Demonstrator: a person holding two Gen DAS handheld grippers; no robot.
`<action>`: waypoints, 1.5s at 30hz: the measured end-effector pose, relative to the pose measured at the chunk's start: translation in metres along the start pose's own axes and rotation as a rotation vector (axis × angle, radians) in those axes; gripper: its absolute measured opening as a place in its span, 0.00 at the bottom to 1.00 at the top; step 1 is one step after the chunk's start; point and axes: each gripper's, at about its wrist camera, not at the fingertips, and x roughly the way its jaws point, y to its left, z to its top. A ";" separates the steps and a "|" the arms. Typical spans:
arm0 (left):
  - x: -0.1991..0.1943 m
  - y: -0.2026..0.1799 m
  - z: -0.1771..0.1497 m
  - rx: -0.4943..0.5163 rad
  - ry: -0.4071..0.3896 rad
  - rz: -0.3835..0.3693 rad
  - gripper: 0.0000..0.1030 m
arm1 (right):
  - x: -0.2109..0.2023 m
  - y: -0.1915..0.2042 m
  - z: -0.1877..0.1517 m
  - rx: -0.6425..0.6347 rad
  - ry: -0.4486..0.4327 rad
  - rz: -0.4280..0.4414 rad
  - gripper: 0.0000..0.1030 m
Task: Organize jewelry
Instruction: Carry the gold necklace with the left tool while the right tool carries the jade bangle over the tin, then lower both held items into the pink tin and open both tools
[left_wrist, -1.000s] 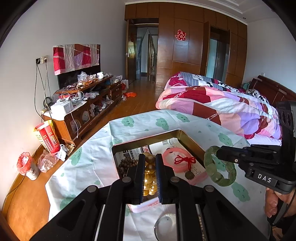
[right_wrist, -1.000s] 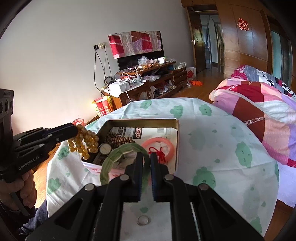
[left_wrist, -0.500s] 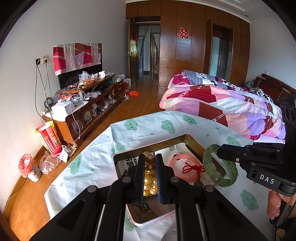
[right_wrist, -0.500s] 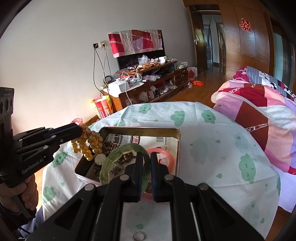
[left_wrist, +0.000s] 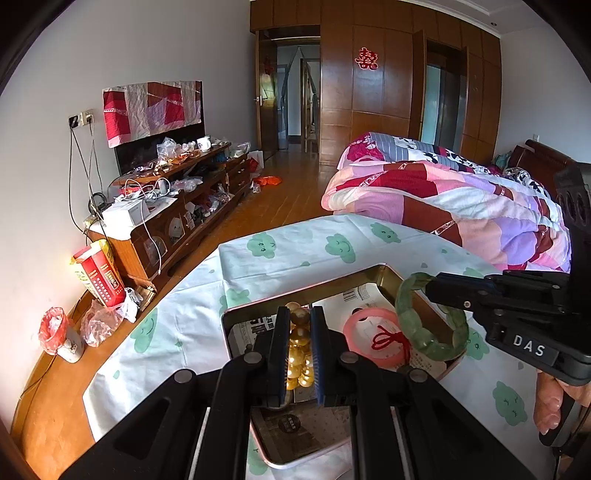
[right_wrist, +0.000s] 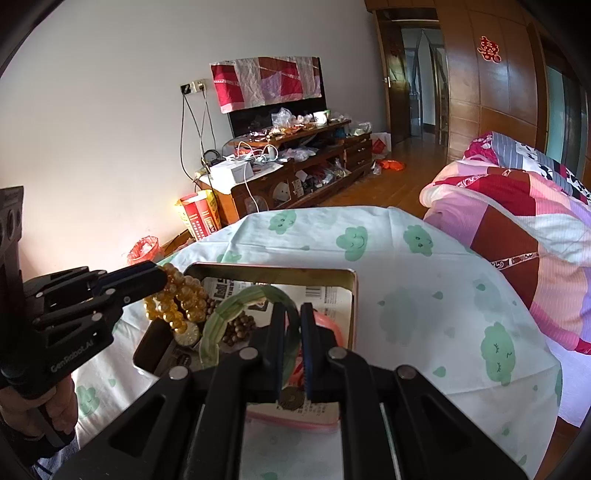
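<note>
The left hand-held gripper (left_wrist: 299, 354) points toward 12 o'clock, level over the near half of the shallow gold-rimmed rectangular metal tin (left_wrist: 343, 278), its two fingers clamped on a bunched strand of amber-gold round beads (left_wrist: 298, 345) that hangs between them above the tin. In the right wrist view the same strand dangles from the fingertips at 9 o'clock. The right hand-held gripper (right_wrist: 293, 347) reaches in from 3 o'clock of the left view, fingers pinched on a pale green segmented jade-like bangle (right_wrist: 236, 314) held upright over the tin's right edge; a bare hand (left_wrist: 550, 406) grips its handle low at 4 o'clock.

Inside the tin, on printed paper lining, lie a pink round bangle (left_wrist: 369, 338) with a red knotted cord (left_wrist: 388, 339), a heap of small dark brown wooden beads (right_wrist: 240, 326), and a round watch-like dial (right_wrist: 187, 334) beside them.

The tin rests on a table draped in a white cloth printed with green smiling clouds (right_wrist: 406, 280). Beyond it, at 10 o'clock, a cluttered low wooden cabinet (left_wrist: 184, 206) stands along the white wall; at 2 o'clock, a bed with a pink, red and purple patchwork quilt (left_wrist: 461, 203). Dark wood wardrobe panels (left_wrist: 369, 92) carrying a red paper ornament close the room at 12 o'clock.
</note>
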 end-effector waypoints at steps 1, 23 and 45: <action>0.001 0.000 0.000 0.001 0.002 0.000 0.10 | 0.002 0.000 0.001 -0.001 0.002 -0.003 0.11; 0.032 -0.001 -0.005 0.018 0.073 0.018 0.10 | 0.032 -0.002 0.004 -0.008 0.046 -0.033 0.11; 0.050 0.002 -0.012 0.017 0.112 0.029 0.11 | 0.057 -0.001 0.004 -0.033 0.080 -0.086 0.13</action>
